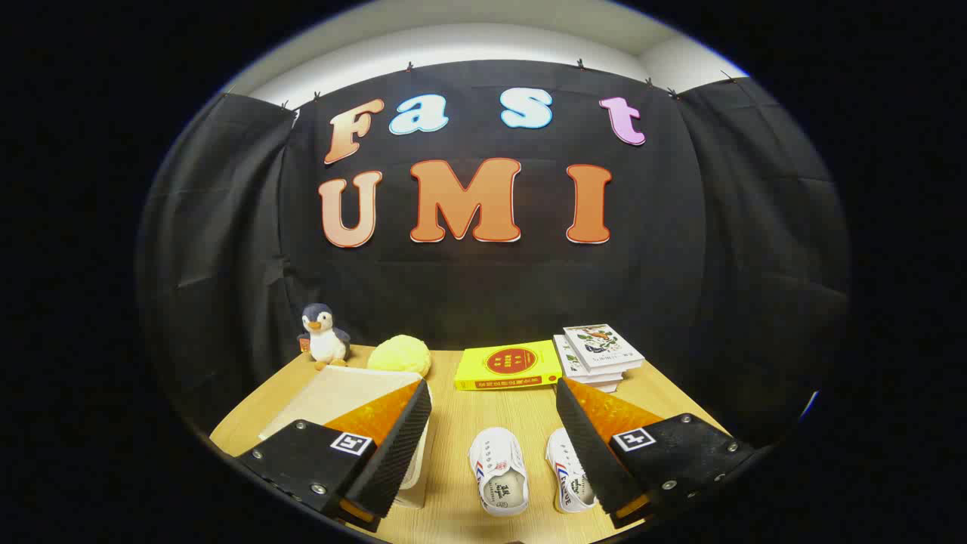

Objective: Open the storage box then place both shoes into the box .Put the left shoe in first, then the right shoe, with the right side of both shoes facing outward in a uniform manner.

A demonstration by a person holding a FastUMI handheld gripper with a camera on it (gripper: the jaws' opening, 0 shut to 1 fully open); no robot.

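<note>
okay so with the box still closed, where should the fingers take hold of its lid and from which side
Probably the lid's near front edge, approached from the front and lifted up. The storage box sits low behind the left finger, its flat pale lid closed, and the open gripper already faces that edge. No handle is visible, so check the rim for a lip first.

The gripper hangs above the wooden tabletop with its fingers spread wide and holding nothing. Between them lie two white shoes: one shoe in the middle, the other shoe just beside the right finger. The storage box with its pale lid closed stands partly behind the left finger. Farther back are a toy penguin, a yellow plush ball, a yellow book and a stack of books.
</note>
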